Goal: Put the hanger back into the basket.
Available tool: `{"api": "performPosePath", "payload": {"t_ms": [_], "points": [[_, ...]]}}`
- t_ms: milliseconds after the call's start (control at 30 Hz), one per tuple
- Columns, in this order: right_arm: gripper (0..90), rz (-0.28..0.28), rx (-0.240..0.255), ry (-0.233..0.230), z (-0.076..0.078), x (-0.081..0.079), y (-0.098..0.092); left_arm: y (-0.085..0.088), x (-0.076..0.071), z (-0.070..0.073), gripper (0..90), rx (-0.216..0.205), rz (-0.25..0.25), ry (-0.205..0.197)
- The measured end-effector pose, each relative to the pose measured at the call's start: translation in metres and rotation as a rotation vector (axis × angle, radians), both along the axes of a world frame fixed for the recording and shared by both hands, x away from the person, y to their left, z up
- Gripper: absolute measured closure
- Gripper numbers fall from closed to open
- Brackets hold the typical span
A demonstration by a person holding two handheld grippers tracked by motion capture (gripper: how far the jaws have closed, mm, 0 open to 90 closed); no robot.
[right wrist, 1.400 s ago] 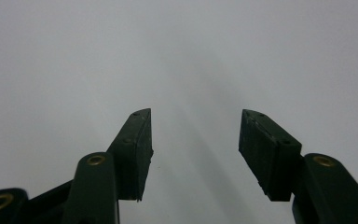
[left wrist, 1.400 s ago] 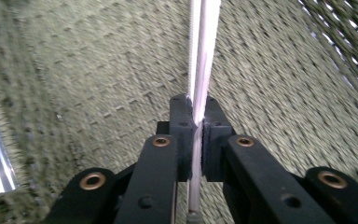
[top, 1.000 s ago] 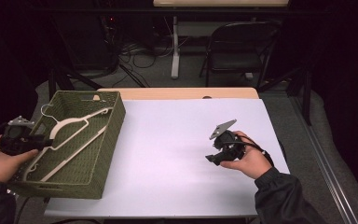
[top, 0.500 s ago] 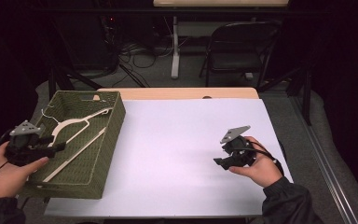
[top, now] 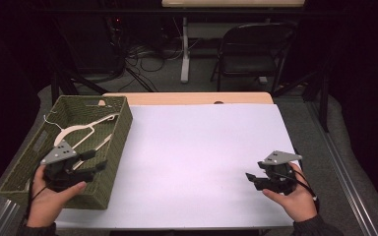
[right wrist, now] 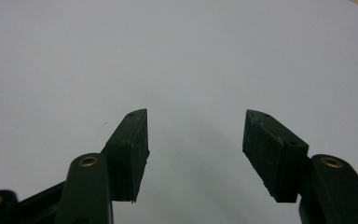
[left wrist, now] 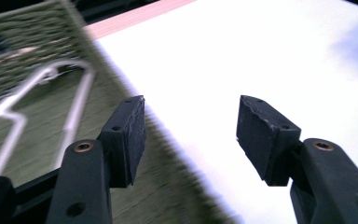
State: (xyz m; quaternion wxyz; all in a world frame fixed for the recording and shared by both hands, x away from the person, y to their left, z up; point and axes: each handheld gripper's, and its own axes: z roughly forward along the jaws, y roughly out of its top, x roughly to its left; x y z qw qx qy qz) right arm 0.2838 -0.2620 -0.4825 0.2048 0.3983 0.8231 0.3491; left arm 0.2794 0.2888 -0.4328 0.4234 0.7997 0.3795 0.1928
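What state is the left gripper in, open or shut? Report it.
Open. The left gripper has its jaws spread wide apart with nothing between them, hovering at the green basket's edge.

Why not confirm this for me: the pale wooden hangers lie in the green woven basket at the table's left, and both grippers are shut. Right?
One thing is wrong: both grippers are open, not shut. The left gripper view and the right gripper view each show a wide gap between the jaws, holding nothing. The rest stands: the pale wooden hangers lie in the green woven basket at the white table's left, as the high view shows.
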Motion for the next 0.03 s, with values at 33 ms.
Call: {"api": "performPosePath", "payload": {"t_ms": [33], "points": [[39.5,-0.015,0.014,-0.009,-0.0022,-0.0024,-0.0039,-0.0099,-0.0008,-0.0030,41.9,0.008,-0.024,0.002]]}}
